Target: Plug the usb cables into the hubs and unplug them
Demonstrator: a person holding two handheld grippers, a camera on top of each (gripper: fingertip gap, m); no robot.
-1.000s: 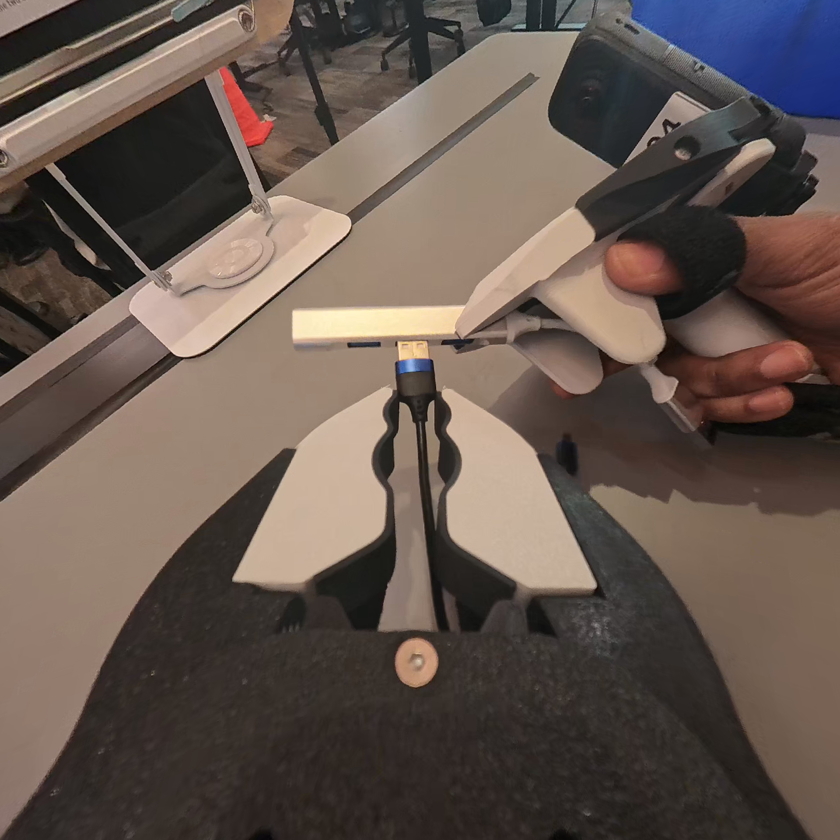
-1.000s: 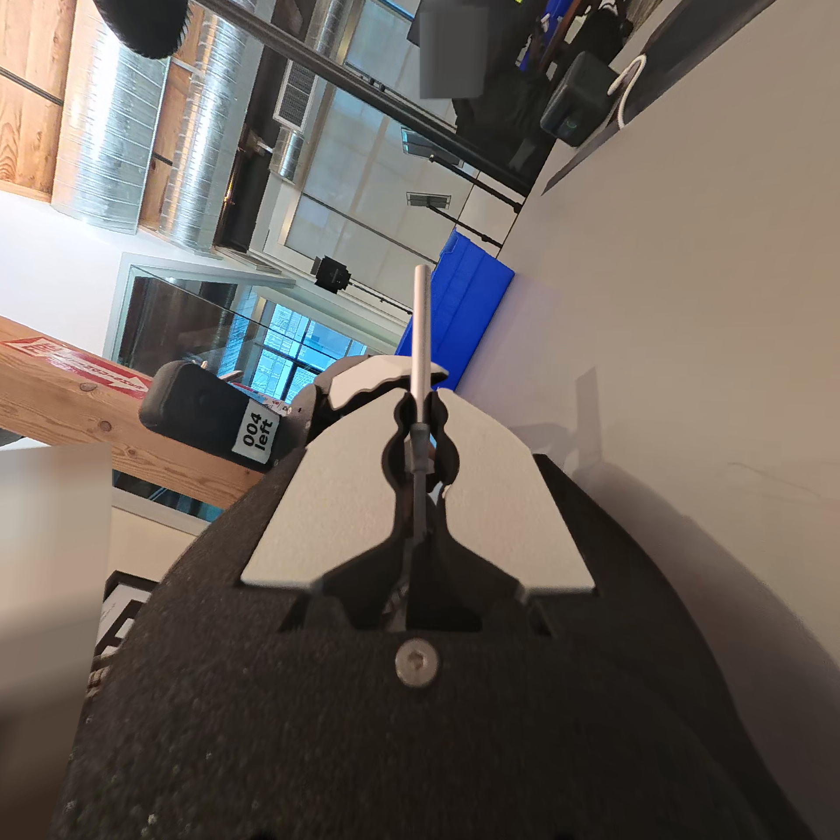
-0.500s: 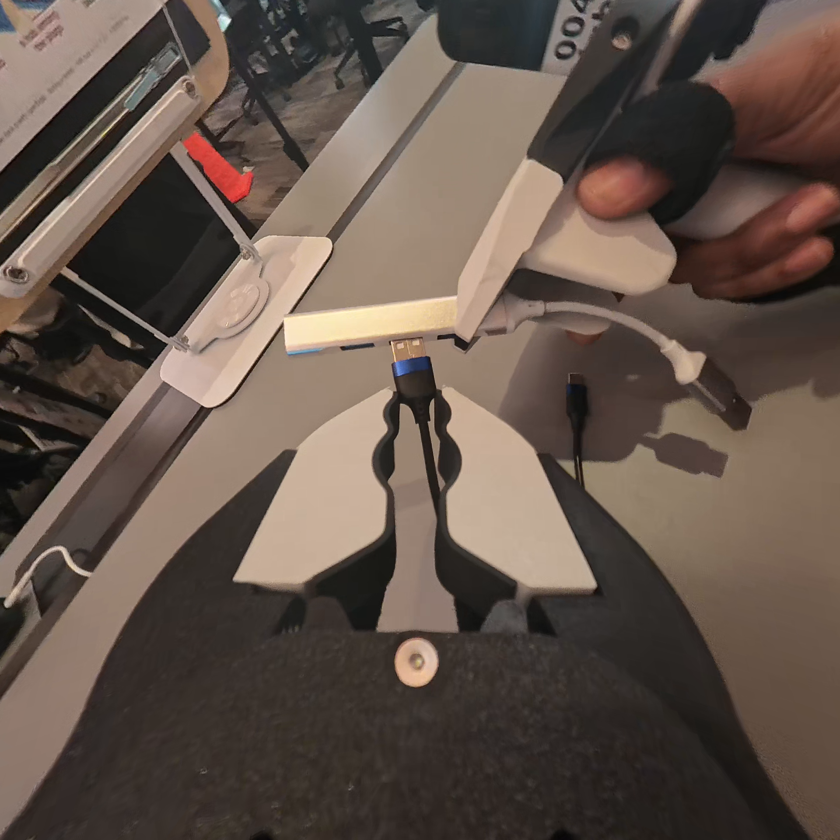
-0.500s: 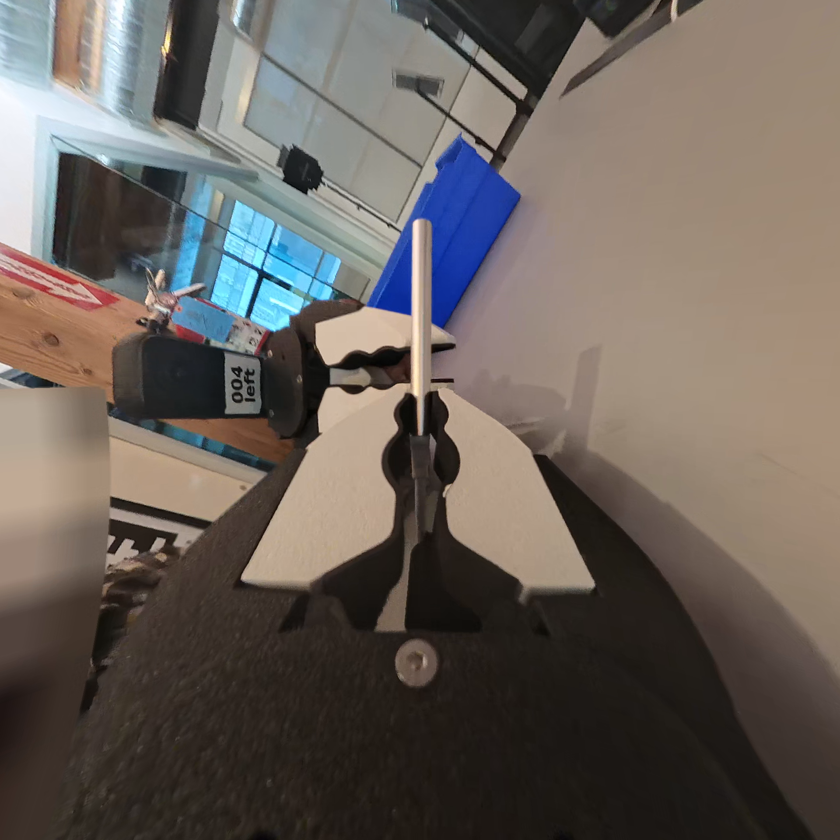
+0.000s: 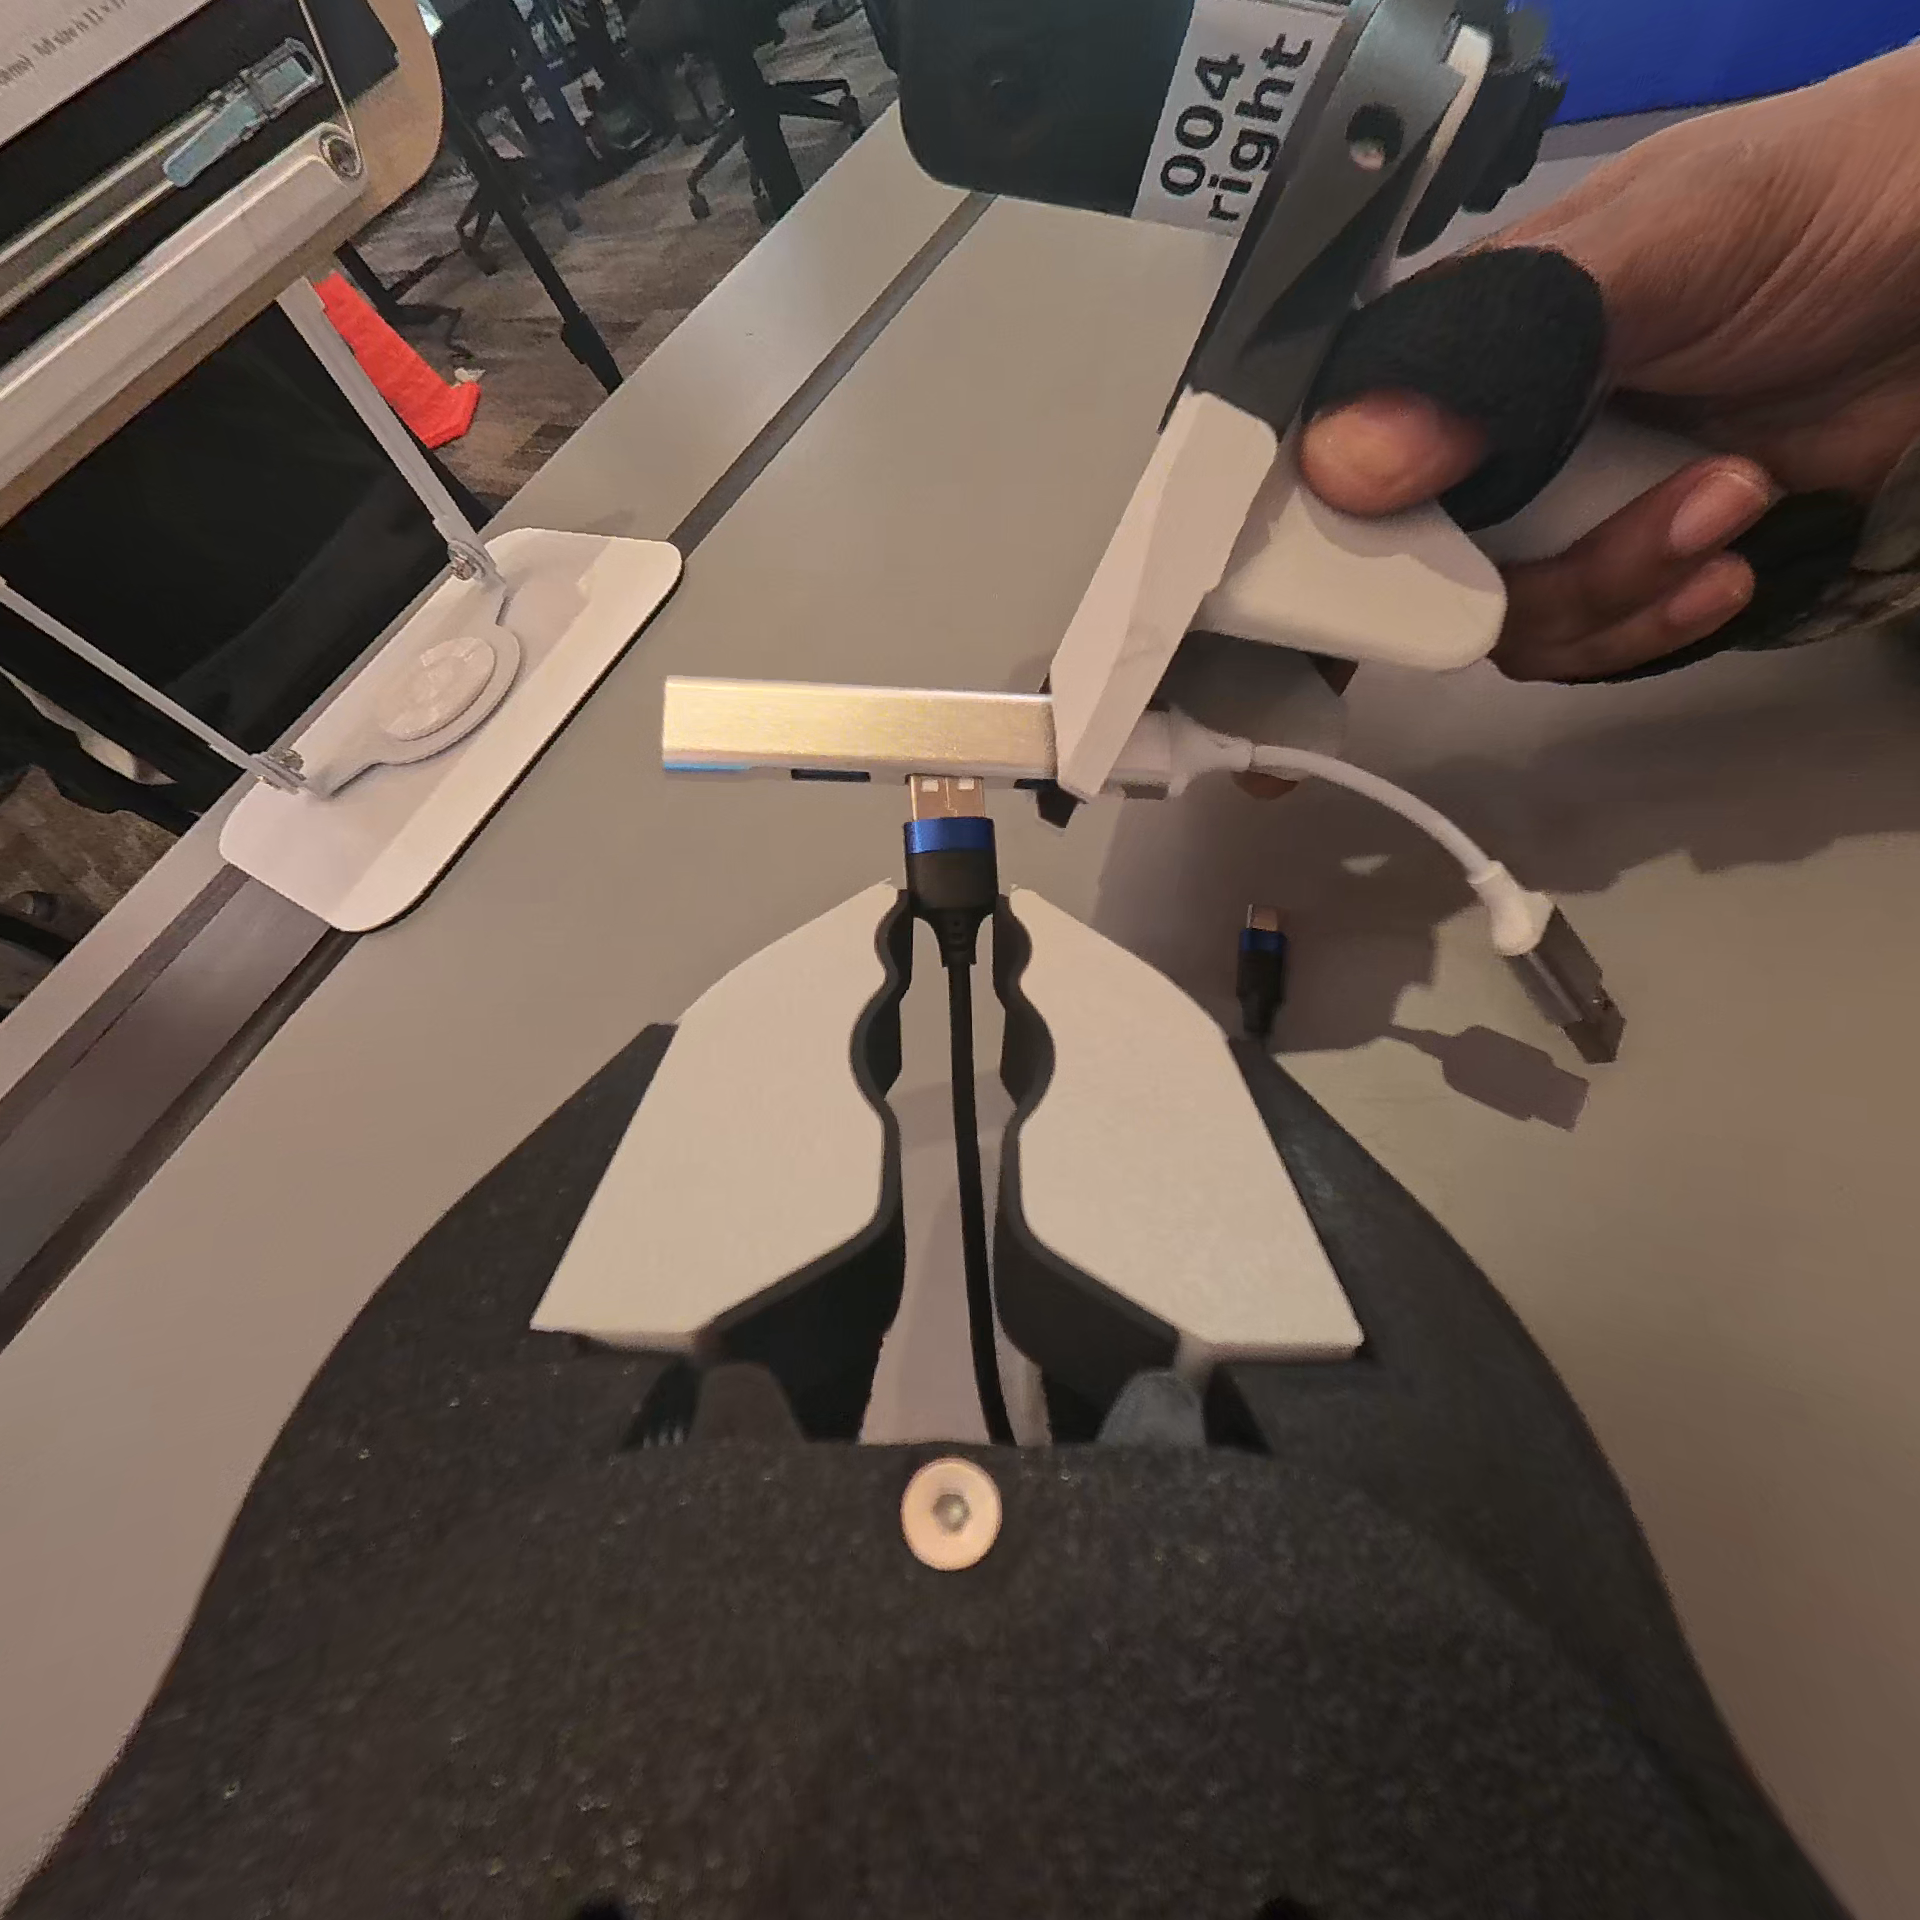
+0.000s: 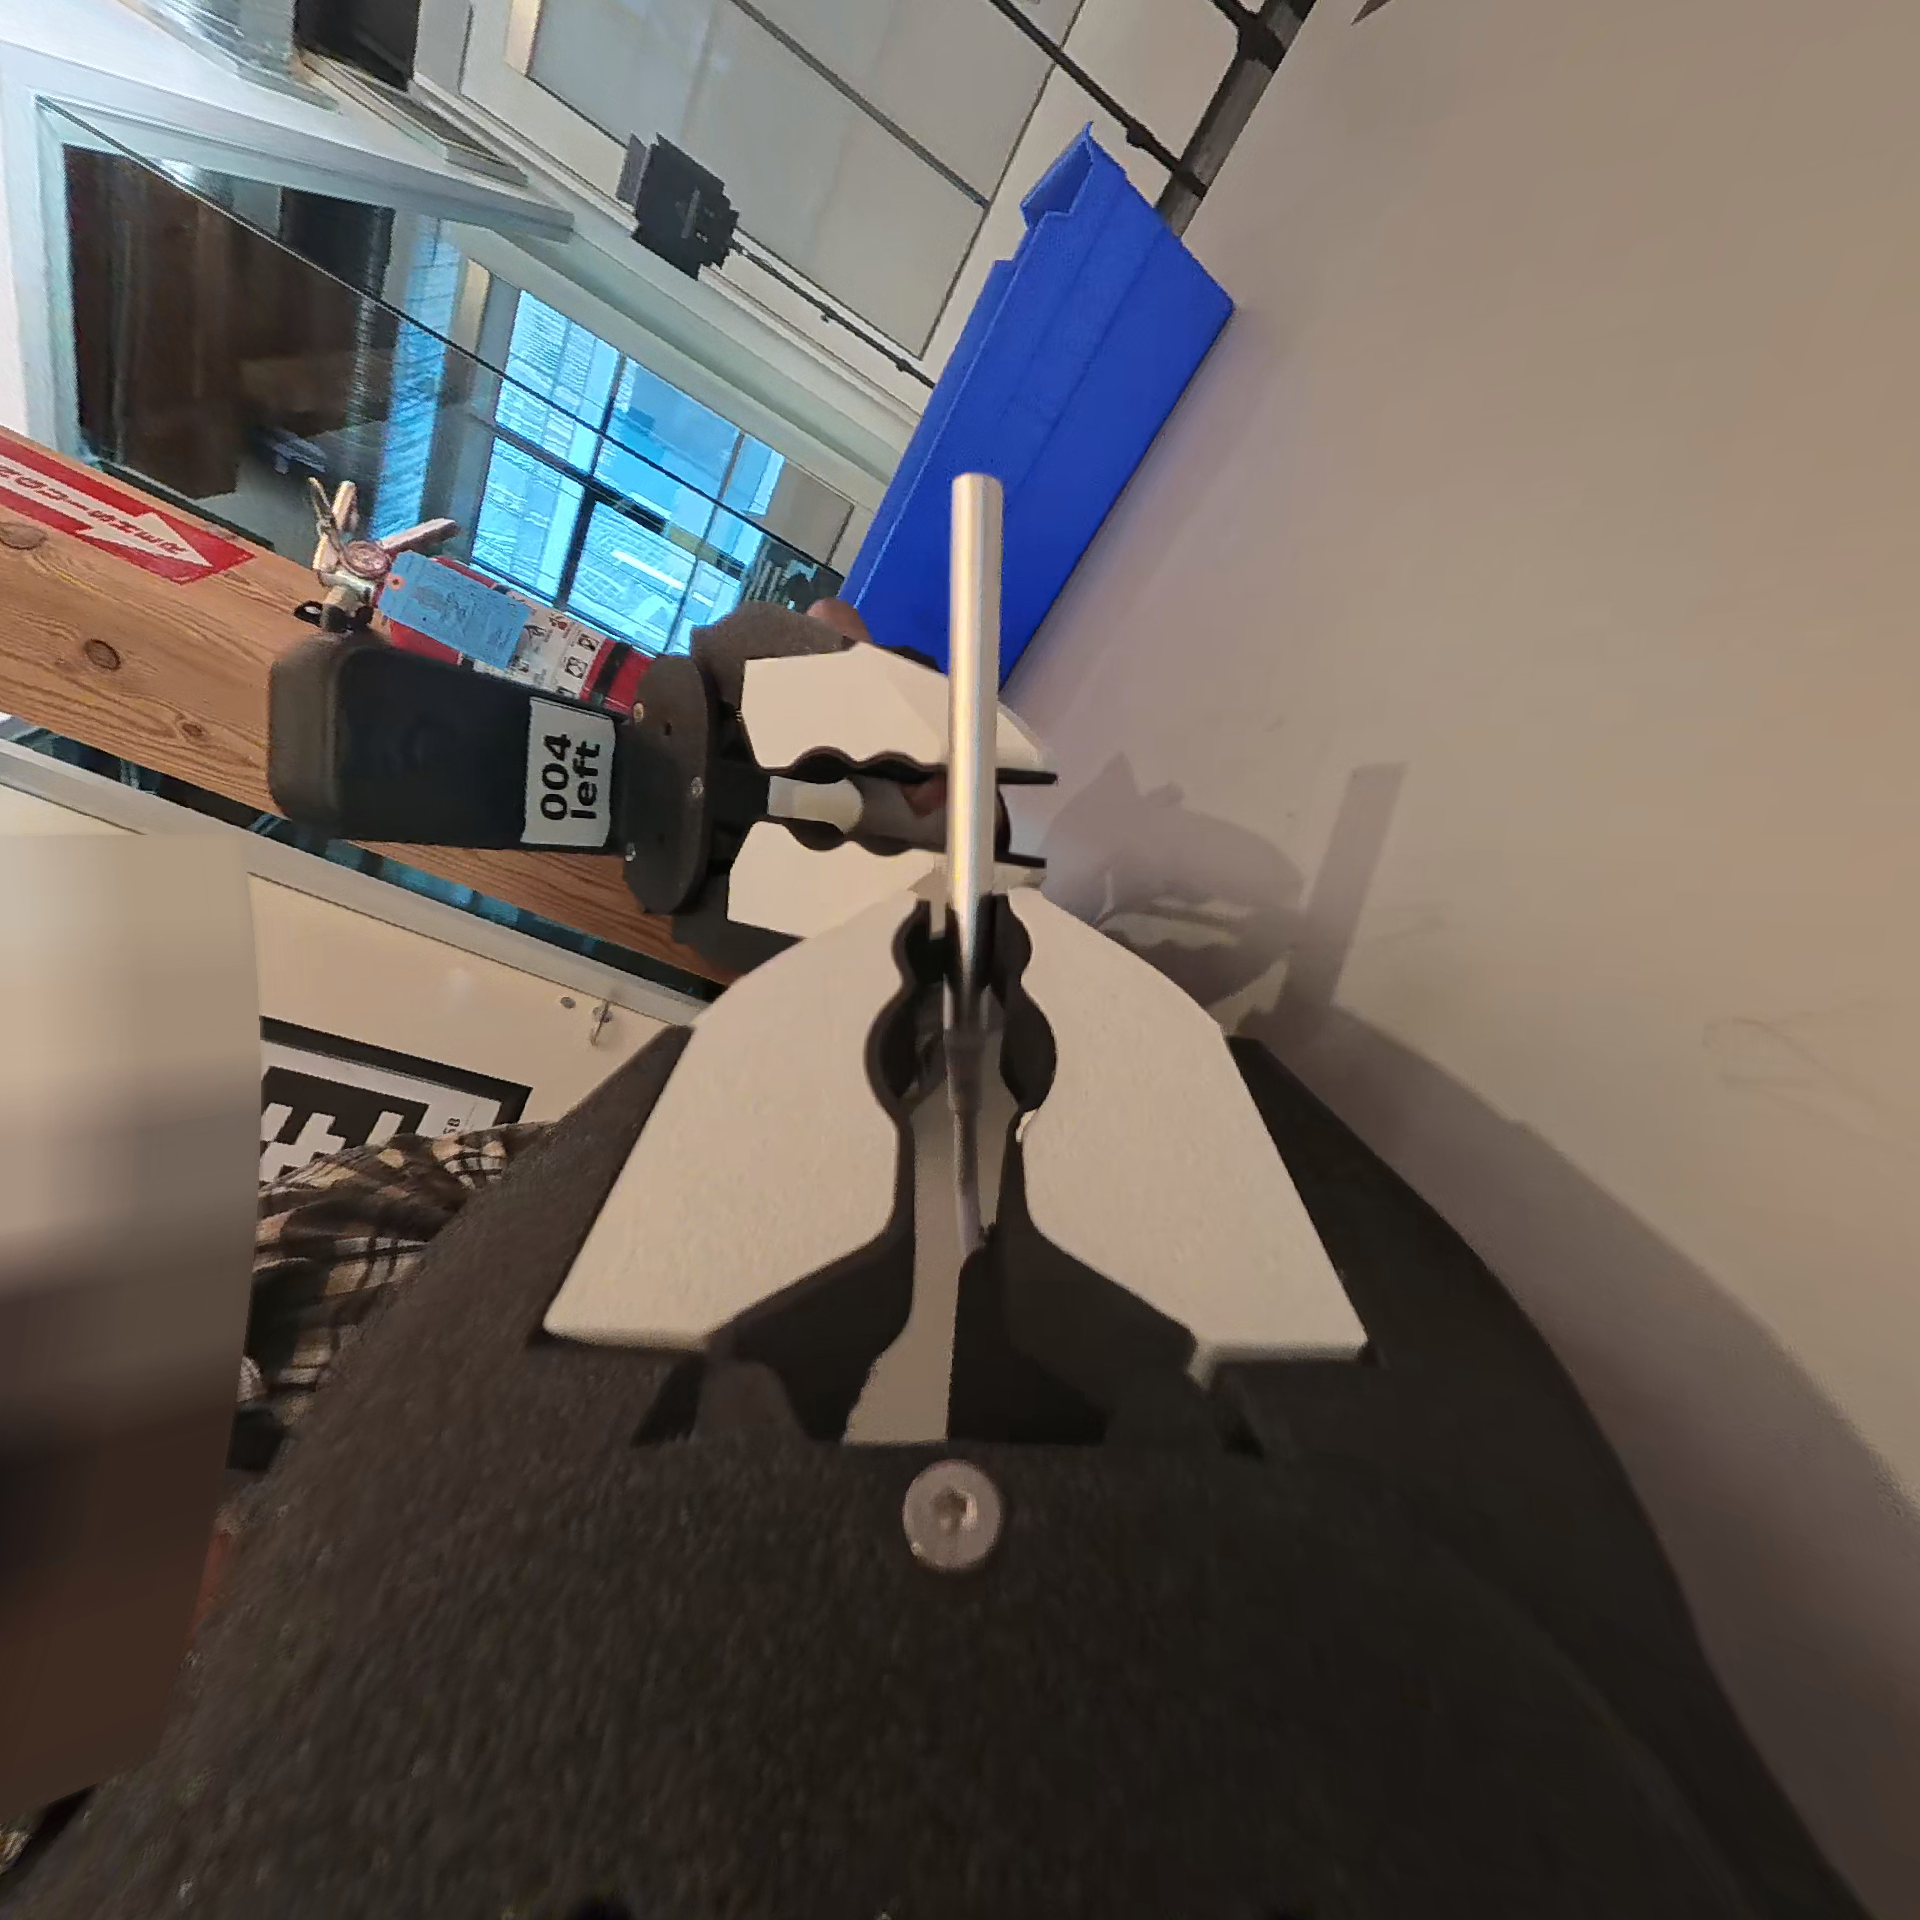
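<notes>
The left claw (image 5: 951,894) is clamped on the black plug (image 5: 952,885) of a usb cable (image 5: 968,1091), whose cord runs back between its fingers. The plug's metal tip sits at a port on the near edge of the silver hub (image 5: 857,724); whether it is seated cannot be told. The hub is lifted off the grey surface (image 5: 727,468) and lies level. Its right end is pinched in the right claw (image 5: 1091,727), which a hand (image 5: 1662,436) holds. The hub's white tail cable (image 5: 1413,821) hangs free at the right. Another small black plug (image 5: 1260,961) lies on the surface beside the left claw. Farther left stands a white stand base (image 5: 457,717).

In the right wrist view, the right claw (image 6: 961,925) is closed on the hub (image 6: 975,686), with the left claw (image 6: 914,774) beyond and a blue bin (image 6: 1049,384) behind.
</notes>
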